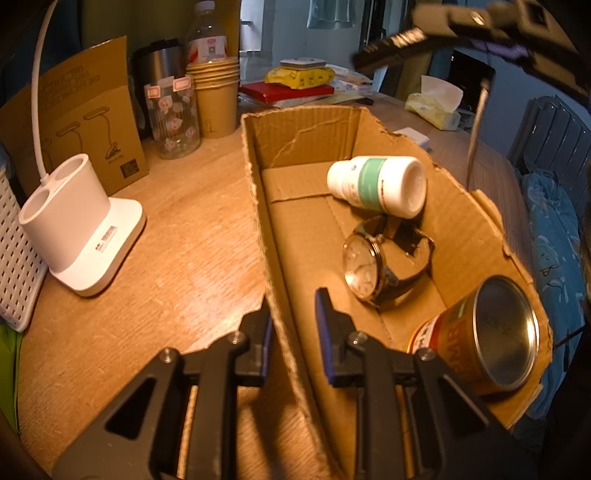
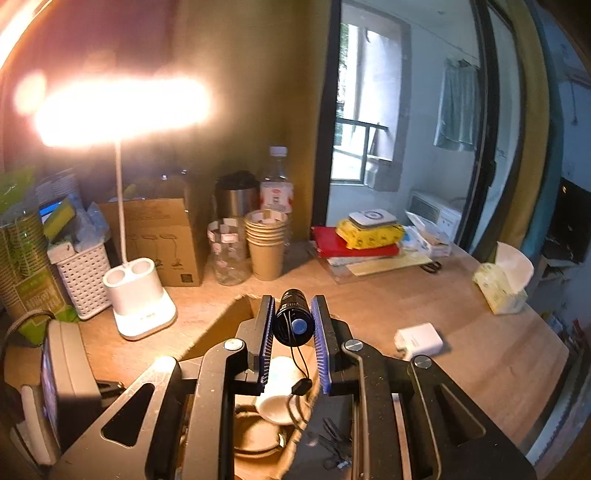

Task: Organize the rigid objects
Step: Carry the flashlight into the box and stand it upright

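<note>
A small black flashlight [image 2: 291, 321] sits squarely between the two blue pads of the right gripper [image 2: 292, 325], which pinches it at the sides. Its tail end, with a round blue button, faces the camera, and the barrel points away along the fingers. A thin black cord hangs from the tail and dangles below the pads. The flashlight is held in the air above the near end of the open cardboard box [image 2: 218, 332].

In the left wrist view, the box [image 1: 454, 236] lies on the wooden table [image 1: 177, 236] with three things inside: a white pill bottle [image 1: 376, 186] with a green label on its side toward the far end, a wristwatch [image 1: 384, 258] with a pale dial and dark strap in the middle, and a metal can [image 1: 484, 336] on its side at the near right corner, bottom toward the camera. The left gripper [image 1: 291, 328] is closed on the box's left wall, one finger outside and one inside, the cardboard edge running up between them.

Beside the box stands a white desk lamp base [image 1: 81, 229], its lit head glaring in the right wrist view. Behind it are a brown carton [image 1: 85, 114], a patterned glass jar [image 1: 173, 118], a stack of paper cups [image 1: 216, 99] and a plastic bottle [image 1: 205, 33]. A white charger [image 2: 419, 339] and a tissue pack [image 2: 502, 284] lie on the table to the right.
</note>
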`<state>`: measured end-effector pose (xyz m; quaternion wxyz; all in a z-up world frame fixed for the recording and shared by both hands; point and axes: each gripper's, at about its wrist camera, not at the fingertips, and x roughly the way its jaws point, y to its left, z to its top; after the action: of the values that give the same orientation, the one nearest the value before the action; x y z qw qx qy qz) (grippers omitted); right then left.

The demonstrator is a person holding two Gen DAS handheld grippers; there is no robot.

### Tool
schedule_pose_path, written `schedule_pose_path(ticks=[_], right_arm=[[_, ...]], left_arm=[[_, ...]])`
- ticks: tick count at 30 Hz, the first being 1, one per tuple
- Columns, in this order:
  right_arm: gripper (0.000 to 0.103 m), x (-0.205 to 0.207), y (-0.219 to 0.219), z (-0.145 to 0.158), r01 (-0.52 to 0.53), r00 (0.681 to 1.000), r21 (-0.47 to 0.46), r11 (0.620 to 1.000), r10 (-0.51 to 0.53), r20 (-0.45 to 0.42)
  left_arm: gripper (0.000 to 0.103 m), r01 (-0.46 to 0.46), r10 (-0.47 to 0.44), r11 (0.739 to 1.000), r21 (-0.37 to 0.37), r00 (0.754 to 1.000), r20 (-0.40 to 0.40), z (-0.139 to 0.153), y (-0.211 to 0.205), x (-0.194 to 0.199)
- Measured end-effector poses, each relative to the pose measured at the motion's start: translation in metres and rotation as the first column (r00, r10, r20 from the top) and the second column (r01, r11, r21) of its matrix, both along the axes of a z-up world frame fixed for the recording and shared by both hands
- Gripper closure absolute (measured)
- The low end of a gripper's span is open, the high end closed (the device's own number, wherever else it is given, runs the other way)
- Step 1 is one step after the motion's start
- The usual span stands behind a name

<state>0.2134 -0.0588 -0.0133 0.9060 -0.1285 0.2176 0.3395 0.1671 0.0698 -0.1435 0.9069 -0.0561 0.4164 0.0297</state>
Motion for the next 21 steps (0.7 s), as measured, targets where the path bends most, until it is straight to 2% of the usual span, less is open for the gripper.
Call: schedule_pose_path(ticks=[5,10,17,21], right_arm=[[0.081,0.000,0.023,0.001,-0.046,0.999,-0.006,0.999,0.046,0.003],[0.081,0.006,0.041,-0.012,-0.080,0.996,-0.019,0.997,0.080,-0.035],[0.081,0.019,0.048,-0.042,-0.088,0.989,-0.057,0.994,0.081,-0.122],[0.081,0.026,0.044,-0.046,-0.101,0.982,-0.056,0.993,0.090,-0.169]], left_arm=[[0.081,0.000,0.000,1.000,-0.001,1.000,0.000,0.000,0.000,0.000],[0.081,0.000,0.000,1.000,-0.004,1.000,-0.003,-0.001,0.000,0.001],[0.081,0.003,-0.003,1.000,-0.001,1.000,-0.001,-0.001,-0.001,0.000],[0.081,0.001,-0.001,1.000,-0.004,1.000,0.001,-0.001,-0.001,0.000]])
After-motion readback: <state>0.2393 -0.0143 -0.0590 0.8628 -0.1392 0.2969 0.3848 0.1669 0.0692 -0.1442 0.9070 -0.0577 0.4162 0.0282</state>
